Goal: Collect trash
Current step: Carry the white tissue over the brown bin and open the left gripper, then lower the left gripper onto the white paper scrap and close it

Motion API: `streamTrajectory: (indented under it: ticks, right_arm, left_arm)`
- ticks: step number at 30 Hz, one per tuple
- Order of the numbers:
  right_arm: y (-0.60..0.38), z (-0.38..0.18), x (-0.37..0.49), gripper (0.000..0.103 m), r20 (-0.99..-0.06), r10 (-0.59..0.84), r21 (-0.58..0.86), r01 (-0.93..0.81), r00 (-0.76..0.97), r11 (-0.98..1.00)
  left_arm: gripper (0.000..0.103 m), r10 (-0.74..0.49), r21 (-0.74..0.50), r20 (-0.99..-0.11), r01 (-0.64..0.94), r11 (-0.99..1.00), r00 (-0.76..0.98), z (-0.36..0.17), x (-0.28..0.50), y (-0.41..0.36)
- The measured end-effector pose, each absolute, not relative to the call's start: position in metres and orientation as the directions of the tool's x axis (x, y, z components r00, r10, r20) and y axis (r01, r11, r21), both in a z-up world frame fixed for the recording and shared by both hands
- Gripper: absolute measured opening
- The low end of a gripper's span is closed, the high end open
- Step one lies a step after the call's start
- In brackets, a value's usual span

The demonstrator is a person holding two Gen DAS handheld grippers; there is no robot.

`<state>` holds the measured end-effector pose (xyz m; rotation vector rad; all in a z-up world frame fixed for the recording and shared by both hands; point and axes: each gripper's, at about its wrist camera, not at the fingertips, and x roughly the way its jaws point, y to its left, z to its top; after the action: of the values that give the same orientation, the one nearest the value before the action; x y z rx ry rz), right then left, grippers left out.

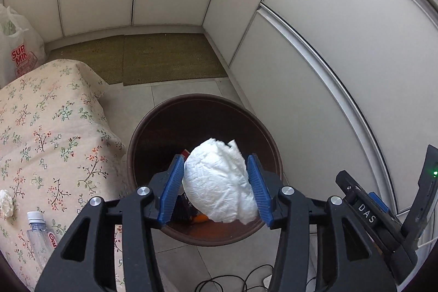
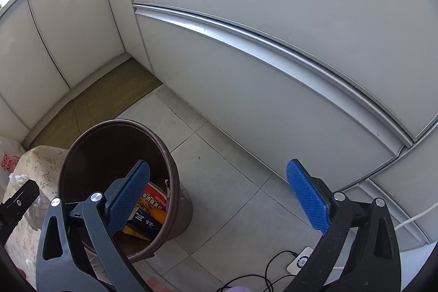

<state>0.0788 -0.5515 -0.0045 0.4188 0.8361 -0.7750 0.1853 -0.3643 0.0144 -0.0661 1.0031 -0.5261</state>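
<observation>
I see a big crumpled white paper wad (image 1: 220, 182) squeezed between the two blue pads of my left gripper (image 1: 219, 188). The pads press on both its sides, about half open. The wad hangs right above the mouth of the round dark brown plastic bin (image 1: 142, 138), inside the ring of its rim, not touching the rim.

Down in the bin lie a red snack packet (image 2: 154, 200), a dark blue box (image 2: 145, 222) and something orange (image 2: 160, 215).

My right gripper (image 2: 219, 199) is spread wide and holds nothing. Its left pad is over the bin's mouth; its right pad is out over the grey floor tiles (image 2: 232, 182), well apart from the bin.

Just left of the bin is a table under a cloth with small flowers (image 1: 49, 133); its edge nearly touches the bin. On it stand a clear plastic bottle with a white cap (image 1: 38, 234) and a small white paper ball (image 1: 6, 203).

Right of the bin, a strip of bare tiles runs to the white cupboard doors (image 1: 314, 100). Behind the bin lies a green-brown mat (image 1: 164, 59). Black cables (image 2: 260, 275) curl on the floor in front of the bin.
</observation>
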Motion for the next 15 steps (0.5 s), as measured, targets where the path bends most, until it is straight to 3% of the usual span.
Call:
streamTrajectory:
  ticks: [5,15]
  right_arm:
    - [-0.55,-0.007,0.082,0.096,-0.798,-0.433,0.033,0.748,0.418,0.663]
    - [-0.515,-0.005,0.1,0.096,-0.802,-0.396,0.012,0.676,0.446,0.737]
  left_arm:
    - [0.061,-0.424,-0.272,-0.798,0.371,0.888,0.428,0.01,0.186,-0.354]
    - [0.062,-0.298,-0.188,-0.848,0.278,0.942,0.439,-0.01,0.198,-0.297]
